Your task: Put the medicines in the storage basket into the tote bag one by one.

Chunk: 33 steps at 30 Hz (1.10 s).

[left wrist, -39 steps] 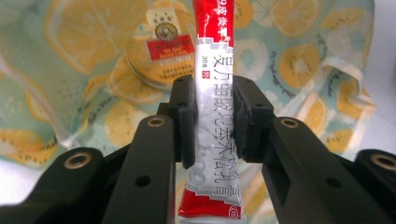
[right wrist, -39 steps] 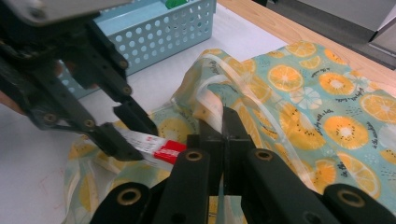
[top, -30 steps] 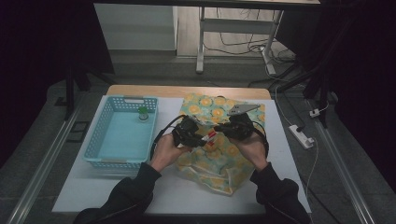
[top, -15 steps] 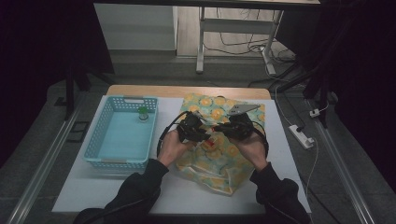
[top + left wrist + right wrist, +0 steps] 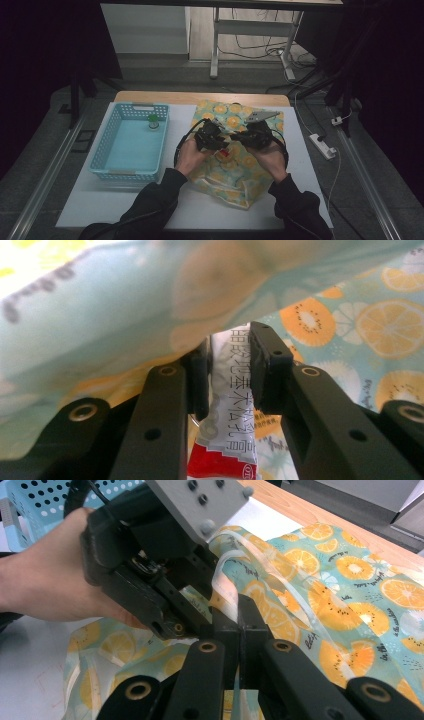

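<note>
A teal cloth bag (image 5: 235,177) printed with orange and kiwi slices lies on the white table (image 5: 125,200). My right gripper (image 5: 239,136) is shut on the bag's upper rim and holds it lifted; in the right gripper view the jaws (image 5: 239,617) pinch that rim of the bag (image 5: 350,590). My left gripper (image 5: 221,144) is shut on a white and red sachet (image 5: 226,153) right next to the right gripper. In the left gripper view the sachet (image 5: 231,410), printed with Chinese text, stands between the pads (image 5: 270,360), under the raised cloth of the bag (image 5: 125,305).
A light blue plastic basket (image 5: 102,150) sits at the table's left, with a small green-capped object (image 5: 153,121) at its far end. A power strip (image 5: 322,146) lies on the floor to the right. A wooden strip (image 5: 200,97) borders the table's far edge.
My left gripper has moved a little to the right and down with the sachet, closer to the right gripper and the lifted bag rim. The right gripper has kept still.
</note>
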Motion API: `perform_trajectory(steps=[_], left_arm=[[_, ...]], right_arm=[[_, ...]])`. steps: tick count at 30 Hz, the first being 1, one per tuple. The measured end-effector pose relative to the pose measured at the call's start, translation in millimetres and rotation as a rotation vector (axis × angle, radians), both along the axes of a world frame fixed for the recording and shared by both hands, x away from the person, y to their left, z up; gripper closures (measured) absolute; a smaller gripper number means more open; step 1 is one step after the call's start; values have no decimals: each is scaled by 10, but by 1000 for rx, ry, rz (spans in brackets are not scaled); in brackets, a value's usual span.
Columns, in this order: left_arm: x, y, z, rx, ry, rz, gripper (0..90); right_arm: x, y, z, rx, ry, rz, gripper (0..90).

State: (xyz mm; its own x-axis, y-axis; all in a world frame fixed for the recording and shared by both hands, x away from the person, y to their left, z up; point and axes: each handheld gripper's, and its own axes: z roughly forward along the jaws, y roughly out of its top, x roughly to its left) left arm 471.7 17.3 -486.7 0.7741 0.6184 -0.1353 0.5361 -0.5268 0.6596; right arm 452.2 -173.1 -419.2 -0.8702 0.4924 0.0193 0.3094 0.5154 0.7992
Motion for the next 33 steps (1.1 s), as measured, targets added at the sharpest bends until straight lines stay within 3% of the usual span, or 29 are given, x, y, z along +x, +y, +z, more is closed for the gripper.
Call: perform_trajectory(steps=[11, 14, 16, 28, 33], left_arm=[[76, -79, -120, 14, 3, -4, 714], [83, -64, -122, -16, -11, 4, 710], [85, -49, -98, -40, -3, 10, 654], [-43, 5, 90, -18, 7, -23, 396], [-129, 53, 156, -31, 15, -46, 284]], right_arm=[[31, -22, -25, -5, 4, -9, 892], [31, -24, -21, -3, 3, -9, 892], [30, -29, -17, -2, 5, -13, 892], [28, -46, 1, 5, 2, -13, 892], [24, -49, 7, 7, 2, -13, 892]])
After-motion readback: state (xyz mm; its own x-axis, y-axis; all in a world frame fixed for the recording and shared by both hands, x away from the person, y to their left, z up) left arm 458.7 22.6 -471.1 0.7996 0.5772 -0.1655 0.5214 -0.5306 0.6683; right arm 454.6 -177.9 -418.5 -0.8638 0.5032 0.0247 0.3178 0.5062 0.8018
